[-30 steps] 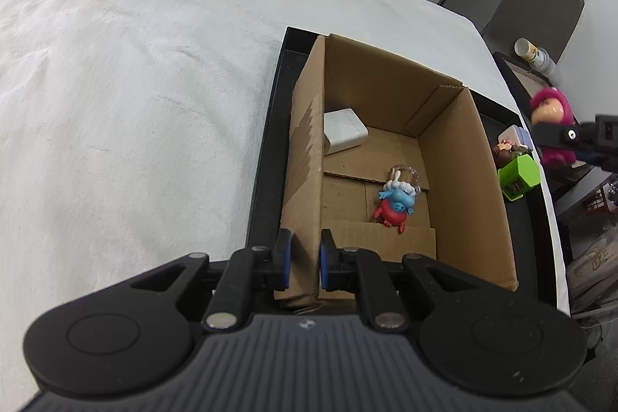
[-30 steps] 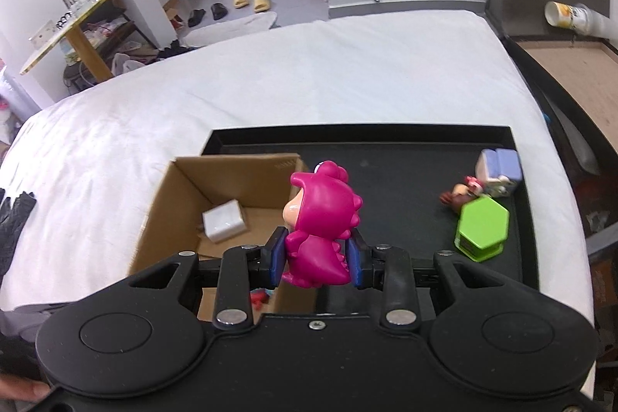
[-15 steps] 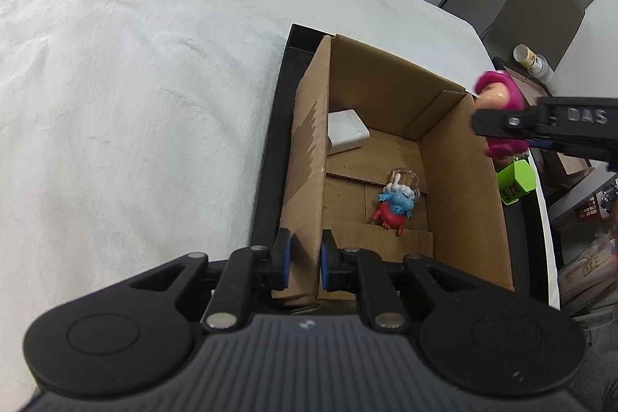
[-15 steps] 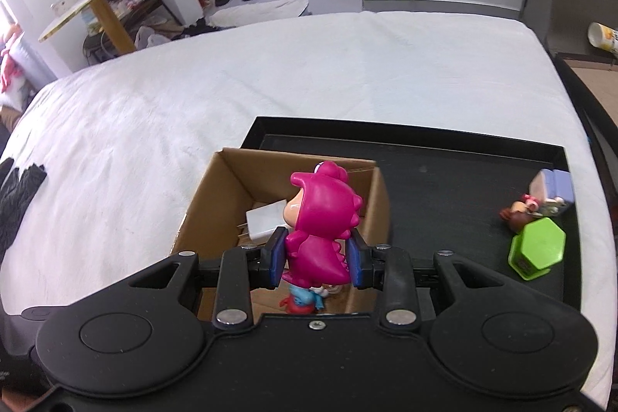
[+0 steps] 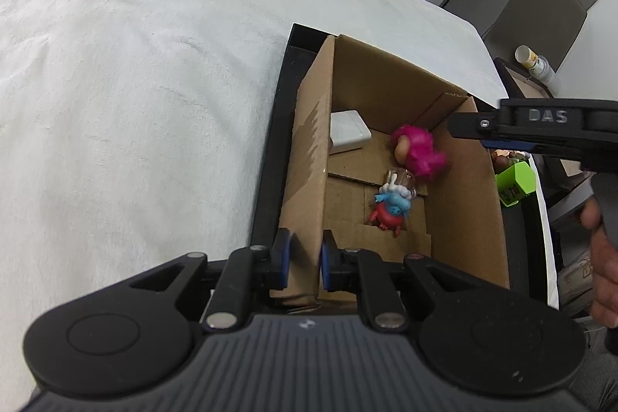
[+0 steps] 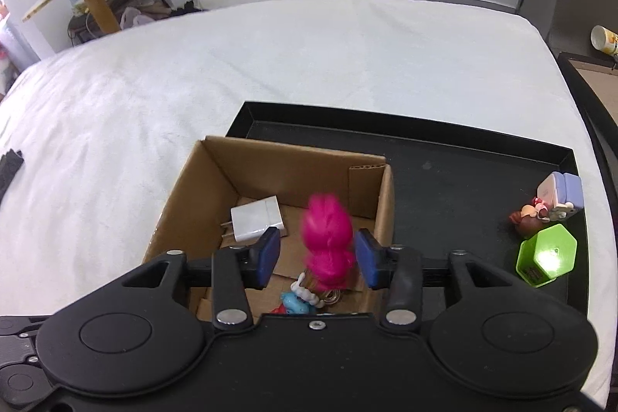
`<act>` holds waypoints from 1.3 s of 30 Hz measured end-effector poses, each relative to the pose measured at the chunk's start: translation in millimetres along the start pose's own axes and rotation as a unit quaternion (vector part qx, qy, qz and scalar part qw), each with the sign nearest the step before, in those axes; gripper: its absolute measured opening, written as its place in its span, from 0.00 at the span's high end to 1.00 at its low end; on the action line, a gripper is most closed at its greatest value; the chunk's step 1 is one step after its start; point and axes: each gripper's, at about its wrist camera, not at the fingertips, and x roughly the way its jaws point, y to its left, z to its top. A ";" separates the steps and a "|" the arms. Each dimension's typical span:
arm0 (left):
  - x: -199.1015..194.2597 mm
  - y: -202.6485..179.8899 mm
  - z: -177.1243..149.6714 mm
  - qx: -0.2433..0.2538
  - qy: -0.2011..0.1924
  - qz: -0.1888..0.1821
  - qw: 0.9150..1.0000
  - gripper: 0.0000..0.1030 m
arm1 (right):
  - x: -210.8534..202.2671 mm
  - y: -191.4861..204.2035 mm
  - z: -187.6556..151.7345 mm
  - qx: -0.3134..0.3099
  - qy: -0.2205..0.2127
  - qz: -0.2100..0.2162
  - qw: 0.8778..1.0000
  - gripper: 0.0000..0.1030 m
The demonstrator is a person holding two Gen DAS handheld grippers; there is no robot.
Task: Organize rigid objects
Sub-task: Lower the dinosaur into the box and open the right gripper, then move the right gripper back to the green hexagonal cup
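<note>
An open cardboard box (image 5: 463, 199) (image 6: 270, 161) stands at the left end of a black tray (image 5: 266, 180) (image 6: 463, 188). My left gripper (image 5: 303, 259) is shut on the box's near left wall. My right gripper (image 6: 316, 257) hangs over the box with its jaws opening. A blurred pink figure (image 6: 328, 238) (image 5: 419, 153) drops between them, touching neither pad. On the box floor lie a white charger (image 5: 347, 130) (image 6: 257, 219) and a blue and red figure (image 5: 392, 211) (image 6: 295, 302).
At the tray's right end sit a green hexagonal piece (image 6: 546, 253), a small brown-haired figure (image 6: 531, 217) and a lilac and white block (image 6: 562, 194). White cloth (image 6: 270, 64) covers the surface around the tray. A person's hand (image 5: 602, 257) holds the right gripper.
The right gripper carried the pink figure leftward from above the tray to above the box, then let go of it. The figure now falls into the box. The left gripper kept its hold.
</note>
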 end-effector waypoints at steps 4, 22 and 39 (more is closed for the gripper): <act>0.2 -0.3 -0.1 -0.002 0.000 0.000 1.000 0.86 | -10.7 -9.8 -1.8 0.012 -0.006 0.013 1.000 0.53; 0.0 -6.8 -0.5 0.000 -0.001 0.014 1.000 0.86 | -55.0 -64.3 -14.9 0.019 -0.045 0.006 0.999 0.43; 3.6 -14.4 1.1 -0.002 0.000 0.044 0.999 0.87 | -55.0 -154.8 -51.2 0.078 -0.071 -0.009 0.994 0.41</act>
